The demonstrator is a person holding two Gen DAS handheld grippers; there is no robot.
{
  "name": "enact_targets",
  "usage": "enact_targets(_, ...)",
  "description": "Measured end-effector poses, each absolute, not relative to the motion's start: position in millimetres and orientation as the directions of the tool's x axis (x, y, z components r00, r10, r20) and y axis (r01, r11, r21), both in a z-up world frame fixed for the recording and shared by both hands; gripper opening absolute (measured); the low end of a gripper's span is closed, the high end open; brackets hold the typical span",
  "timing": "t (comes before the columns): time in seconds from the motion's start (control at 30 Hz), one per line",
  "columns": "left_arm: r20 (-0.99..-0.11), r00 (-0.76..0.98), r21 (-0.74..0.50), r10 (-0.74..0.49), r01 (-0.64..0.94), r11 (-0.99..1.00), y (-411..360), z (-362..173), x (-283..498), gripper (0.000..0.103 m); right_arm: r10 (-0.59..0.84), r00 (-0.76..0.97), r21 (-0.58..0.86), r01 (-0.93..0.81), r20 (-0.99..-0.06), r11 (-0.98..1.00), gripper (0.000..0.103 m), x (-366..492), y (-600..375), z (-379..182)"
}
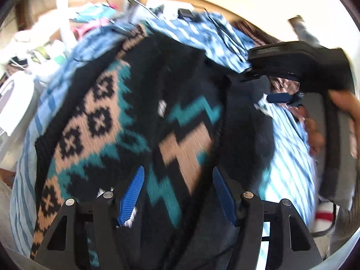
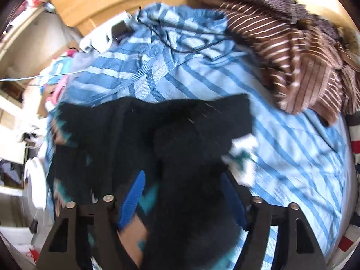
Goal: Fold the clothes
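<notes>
Left wrist view, left to right: a white rounded object [image 1: 15, 99] sits at the bed's edge. Beside it a blue striped bedsheet [image 1: 290, 157] covers the bed. On the sheet lies the knitted sweater [image 1: 126, 117], black with tan diamonds and teal zigzags. It is a thick, soft, ribbed knit, judged limp and moderately heavy, likely to sag and stretch where lifted. The ribbed hem or a folded edge would give the firmest hold, taken at two corners at once. The left tongs [image 1: 177, 193] hover above it, jaws apart, nothing between the blue ridged pads. At far right the right tongs [image 1: 279, 99] are carried by a hand [image 1: 342, 103].

Right wrist view: the sweater's plain black part [image 2: 180, 135] lies under the right tongs [image 2: 182, 198], also spread and empty. A brown striped garment [image 2: 299, 56], thin and crumpled, is heaped at upper right.
</notes>
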State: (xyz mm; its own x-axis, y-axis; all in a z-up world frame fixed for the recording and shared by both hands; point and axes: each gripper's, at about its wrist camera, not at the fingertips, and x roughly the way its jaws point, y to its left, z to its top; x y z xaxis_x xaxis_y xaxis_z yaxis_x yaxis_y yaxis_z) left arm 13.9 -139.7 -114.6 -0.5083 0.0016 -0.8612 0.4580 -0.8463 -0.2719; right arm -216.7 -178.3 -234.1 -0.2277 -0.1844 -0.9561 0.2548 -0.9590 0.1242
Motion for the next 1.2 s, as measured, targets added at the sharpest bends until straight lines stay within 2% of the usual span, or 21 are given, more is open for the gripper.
enact_targets(0.17,-0.837,-0.547,-0.346,0.014,0.509,-0.788,-166.2,-122.5,14.4,0.064,-0.111,-0.193,0.07,0.209,-0.975,-0.976,0.072,-235.8,-195.2,-264.9)
enact_targets(0.2,-0.829,-0.559,-0.356,0.011,0.512,-0.781,-171.0,-121.8,16.4,0.064,-0.099,-0.195,0.059,0.204,-0.976,-0.977,0.068,-240.0,-196.9,-270.9)
enact_targets(0.23,-0.82,-0.573,-0.366,0.008,0.513,-0.776,-175.9,-120.4,19.0,0.064,-0.084,-0.199,0.043,0.199,-0.976,-0.979,0.059,-244.0,-198.5,-276.7)
enact_targets(0.27,-0.813,-0.583,-0.371,0.002,0.515,-0.773,-179.1,-119.9,20.2,0.064,-0.054,-0.213,0.011,0.198,-0.976,-0.98,0.045,-246.8,-199.1,-280.3)
enact_targets(0.33,-0.801,-0.599,-0.376,-0.006,0.51,-0.774,-183.7,-117.8,23.3,0.064,-0.053,-0.238,0.008,0.186,-0.97,-0.983,0.036,-249.1,-193.6,-280.6)
enact_targets(0.37,-0.794,-0.608,-0.382,-0.006,0.507,-0.772,-186.1,-116.5,26.0,0.064,-0.084,-0.244,0.041,0.177,-0.966,-0.983,0.028,-248.5,-188.5,-276.7)
enact_targets(0.43,-0.778,-0.628,-0.4,-0.009,0.506,-0.764,-191.2,-116.0,31.5,0.064,-0.16,-0.243,0.115,0.189,-0.957,-0.975,0.023,-245.4,-180.3,-263.6)
enact_targets(0.63,-0.779,-0.627,-0.437,-0.017,0.562,-0.702,-210.5,-123.5,40.4,0.064,-0.25,-0.306,0.166,0.276,-0.918,-0.947,0.017,-240.4,-186.8,-213.9)
enact_targets(0.7,-0.792,-0.61,-0.438,-0.015,0.586,-0.682,-215.8,-127.2,40.3,0.064,-0.22,-0.322,0.133,0.271,-0.921,-0.953,0.017,-248.6,-197.0,-217.4)
enact_targets(0.77,-0.796,-0.605,-0.444,-0.006,0.59,-0.675,-218.4,-127.9,42.4,0.064,-0.267,-0.262,0.201,0.252,-0.928,-0.947,0.037,-263.4,-200.6,-238.7)
enact_targets(0.8,-0.797,-0.605,-0.447,0.0,0.589,-0.673,-219.5,-127.9,43.7,0.064,-0.303,-0.221,0.249,0.241,-0.927,-0.938,0.055,-269.3,-201.0,-247.7)
enact_targets(0.9,-0.777,-0.628,-0.474,0.04,0.543,-0.694,-215.4,-124.1,46.1,0.064,-0.426,-0.172,0.394,0.195,-0.888,-0.898,0.052,-261.2,-184.3,-244.5)
enact_targets(0.97,-0.765,-0.639,-0.491,0.078,0.501,-0.713,-211.4,-121.2,44.7,0.064,-0.486,-0.226,0.446,0.204,-0.844,-0.871,0.058,-242.2,-163.2,-226.1)
enact_targets(1.03,-0.758,-0.64,-0.508,0.13,0.453,-0.733,-203.9,-118.0,35.7,0.064,-0.497,-0.307,0.448,0.217,-0.812,-0.867,0.061,-221.6,-133.8,-204.9)
enact_targets(1.1,-0.747,-0.635,-0.531,0.196,0.393,-0.751,-193.5,-114.2,22.8,0.064,-0.447,-0.338,0.394,0.217,-0.828,-0.893,0.061,-209.4,-109.3,-192.5)
enact_targets(1.13,-0.743,-0.629,-0.541,0.227,0.366,-0.757,-187.8,-113.2,16.5,0.064,-0.404,-0.336,0.347,0.216,-0.851,-0.912,0.057,-205.9,-99.6,-191.6)
enact_targets(1.17,-0.738,-0.624,-0.55,0.258,0.333,-0.766,-180.3,-111.8,9.9,0.064,-0.344,-0.332,0.28,0.225,-0.878,-0.933,0.045,-203.1,-92.9,-194.3)
enact_targets(1.2,-0.734,-0.615,-0.553,0.29,0.292,-0.781,-168.7,-109.7,1.4,0.064,-0.282,-0.33,0.212,0.234,-0.901,-0.949,0.04,-200.2,-86.2,-197.1)
